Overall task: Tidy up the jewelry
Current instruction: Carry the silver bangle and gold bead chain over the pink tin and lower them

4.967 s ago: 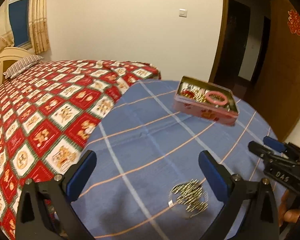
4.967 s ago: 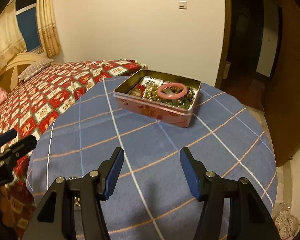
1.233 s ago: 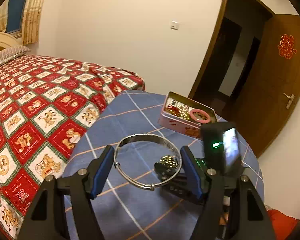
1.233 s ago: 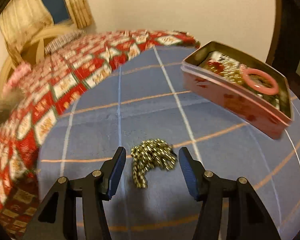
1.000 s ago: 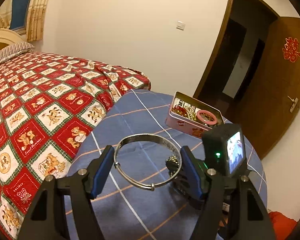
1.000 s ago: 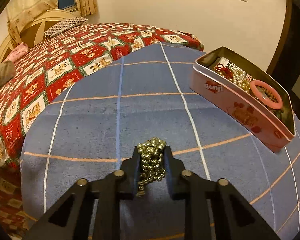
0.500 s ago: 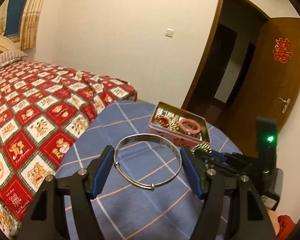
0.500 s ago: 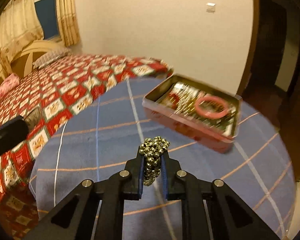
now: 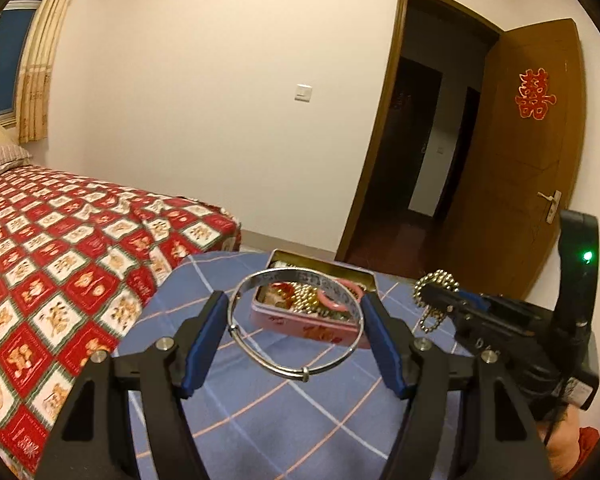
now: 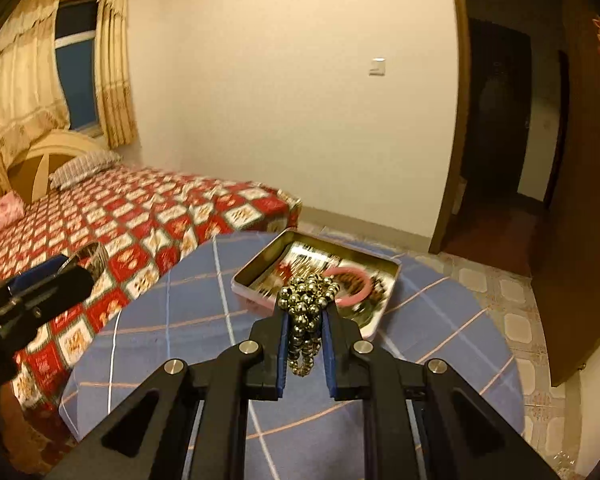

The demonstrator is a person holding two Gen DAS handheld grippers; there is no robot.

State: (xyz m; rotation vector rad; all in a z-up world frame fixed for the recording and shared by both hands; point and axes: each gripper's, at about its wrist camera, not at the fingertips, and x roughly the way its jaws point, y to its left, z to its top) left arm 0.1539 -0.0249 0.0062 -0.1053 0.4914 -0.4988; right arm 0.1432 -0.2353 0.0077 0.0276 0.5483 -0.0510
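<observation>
- My left gripper (image 9: 296,314) has its jaws spread wide around a silver bangle (image 9: 296,322), clamped across its width between the blue pads (image 9: 204,336), clear of the table.
- My right gripper (image 10: 306,330) is squeezed narrow on a bunch of gold bead chain (image 10: 306,308); the beads bulge above the fingertips and a short loop dangles below.
- The pink tin (image 10: 384,308) sits on the blue checked tablecloth (image 10: 188,320), just ahead of both grippers, open, with a pink ring (image 10: 358,286) and other beads inside.
- From the left wrist, the tin shows through the bangle, and the right gripper holds its chain to the right of the tin.
</observation>
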